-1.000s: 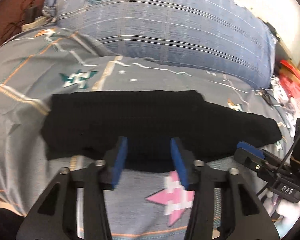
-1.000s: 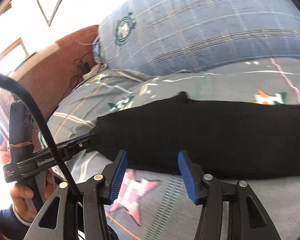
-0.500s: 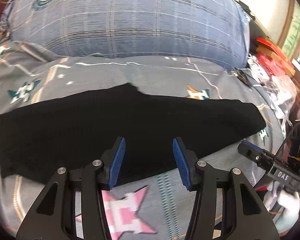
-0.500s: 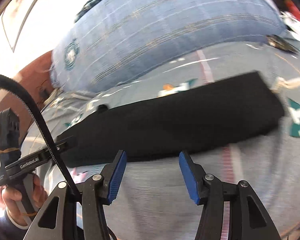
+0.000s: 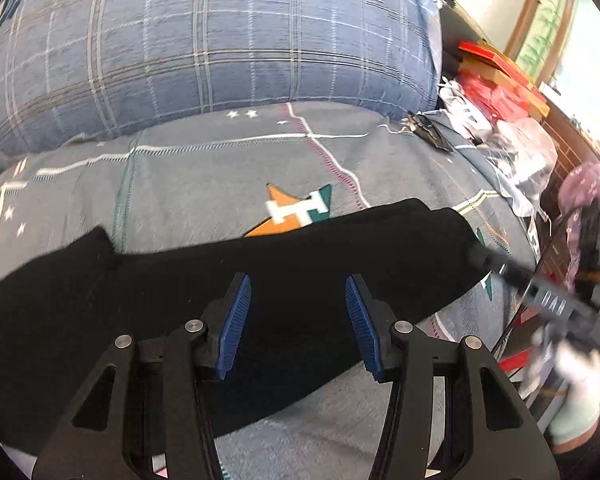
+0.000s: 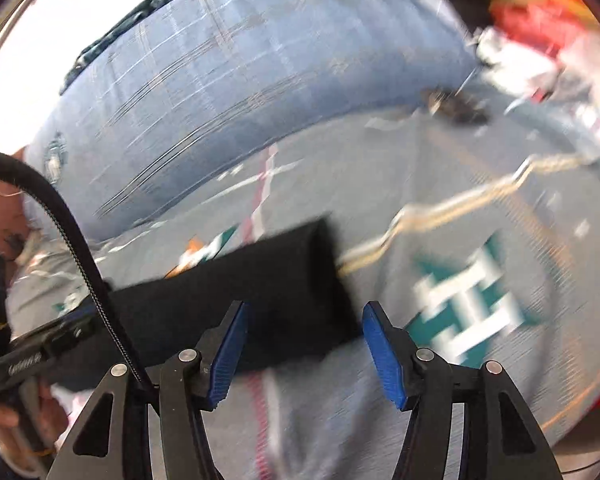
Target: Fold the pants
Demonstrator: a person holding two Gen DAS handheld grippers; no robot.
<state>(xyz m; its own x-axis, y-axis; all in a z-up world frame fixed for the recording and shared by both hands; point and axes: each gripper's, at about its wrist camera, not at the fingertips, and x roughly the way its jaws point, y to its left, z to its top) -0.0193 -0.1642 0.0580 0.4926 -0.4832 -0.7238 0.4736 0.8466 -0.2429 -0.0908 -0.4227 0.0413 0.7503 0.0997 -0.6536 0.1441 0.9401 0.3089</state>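
Black pants lie in a long folded band across the grey patterned bed, in front of a blue plaid pillow. Left claw spread wide, empty, above the band. Right claw wide, empty, at the band's right end.

plaid pillow walls bedspread behind pants.
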